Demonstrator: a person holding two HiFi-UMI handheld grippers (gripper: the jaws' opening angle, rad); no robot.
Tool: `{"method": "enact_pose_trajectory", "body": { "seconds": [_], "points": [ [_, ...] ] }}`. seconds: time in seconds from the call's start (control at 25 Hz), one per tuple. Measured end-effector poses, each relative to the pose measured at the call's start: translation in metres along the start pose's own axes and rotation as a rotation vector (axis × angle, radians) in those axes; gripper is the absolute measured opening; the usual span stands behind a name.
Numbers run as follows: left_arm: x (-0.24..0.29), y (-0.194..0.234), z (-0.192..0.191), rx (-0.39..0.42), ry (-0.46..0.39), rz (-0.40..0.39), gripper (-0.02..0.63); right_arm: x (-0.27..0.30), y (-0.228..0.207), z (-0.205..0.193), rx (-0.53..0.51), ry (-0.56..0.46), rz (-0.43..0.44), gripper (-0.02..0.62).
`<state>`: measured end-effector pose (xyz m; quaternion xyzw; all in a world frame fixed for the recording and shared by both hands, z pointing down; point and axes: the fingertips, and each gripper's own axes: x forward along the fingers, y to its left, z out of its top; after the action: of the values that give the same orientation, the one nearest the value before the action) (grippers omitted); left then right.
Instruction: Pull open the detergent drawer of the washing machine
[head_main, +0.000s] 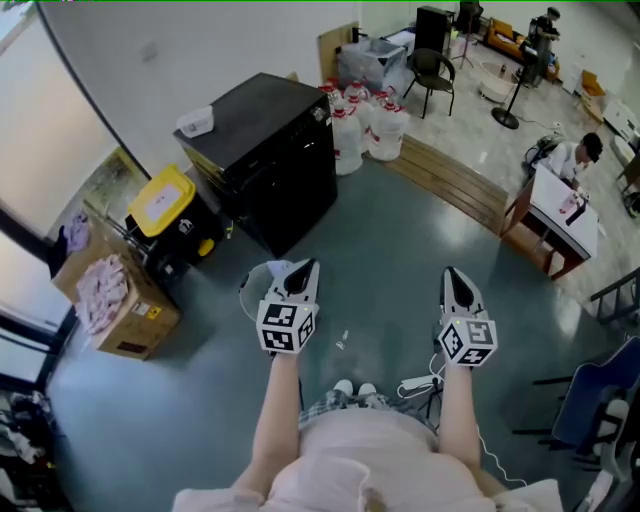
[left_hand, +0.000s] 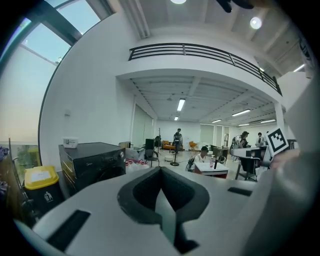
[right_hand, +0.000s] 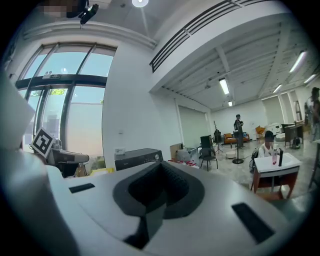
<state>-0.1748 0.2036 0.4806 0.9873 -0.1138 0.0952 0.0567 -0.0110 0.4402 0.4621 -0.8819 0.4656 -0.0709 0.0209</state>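
The black washing machine (head_main: 270, 150) stands on the grey floor ahead and to the left of me, with a small white box on its lid. It also shows as a dark box in the left gripper view (left_hand: 95, 162) and, further off, in the right gripper view (right_hand: 137, 159). Its detergent drawer I cannot make out at this distance. My left gripper (head_main: 303, 272) hangs in the air a short way in front of the machine's near corner, shut and empty. My right gripper (head_main: 452, 275) is level with it further right, also shut with nothing in it.
A yellow-lidded bin (head_main: 160, 200) and a cardboard box of pink cloths (head_main: 110, 295) sit left of the machine. White jugs (head_main: 365, 125) stand behind it. To the right are a low wooden platform (head_main: 455, 180), a person at a desk (head_main: 575, 160) and a power strip (head_main: 415, 383).
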Motion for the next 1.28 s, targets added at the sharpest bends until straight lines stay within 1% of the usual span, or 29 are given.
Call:
{"method": "enact_pose_trajectory", "body": {
  "seconds": [0.4,0.68,0.76,0.88,0.92,0.96,1.0,1.04,1.08,1.28],
  "points": [
    [-0.002,-0.005,-0.001,-0.011,-0.004,-0.023,0.025,-0.005,0.004,-0.001,0.009,-0.001,-0.004,0.014],
    [-0.002,-0.010,-0.002,-0.038,-0.018,-0.056,0.028,-0.006,0.012,-0.003,0.005,0.011,0.016,0.015],
    [-0.003,-0.013,-0.002,-0.039,-0.023,-0.069,0.028,-0.007,0.013,-0.003,0.010,0.004,0.025,0.015],
    [-0.006,-0.015,0.001,-0.045,-0.038,-0.085,0.029,-0.011,0.016,0.002,0.042,-0.033,0.039,0.017],
    [-0.008,-0.015,0.002,-0.048,-0.045,-0.088,0.031,-0.012,0.017,0.005,0.052,-0.046,0.046,0.029],
    [-0.009,-0.015,0.003,-0.051,-0.051,-0.093,0.038,-0.013,0.018,0.007,0.060,-0.057,0.053,0.059],
    [-0.010,-0.016,0.003,-0.055,-0.056,-0.101,0.066,-0.013,0.019,0.008,0.068,-0.067,0.059,0.099],
    [-0.011,-0.017,0.004,-0.060,-0.061,-0.110,0.121,-0.013,0.019,0.010,0.077,-0.075,0.064,0.125],
    [-0.012,-0.018,0.003,-0.065,-0.067,-0.119,0.160,-0.014,0.019,0.010,0.086,-0.082,0.066,0.149],
    [-0.016,-0.015,0.002,-0.081,-0.090,-0.136,0.279,-0.011,0.025,0.005,0.118,-0.075,0.066,0.322]
  ]
}}
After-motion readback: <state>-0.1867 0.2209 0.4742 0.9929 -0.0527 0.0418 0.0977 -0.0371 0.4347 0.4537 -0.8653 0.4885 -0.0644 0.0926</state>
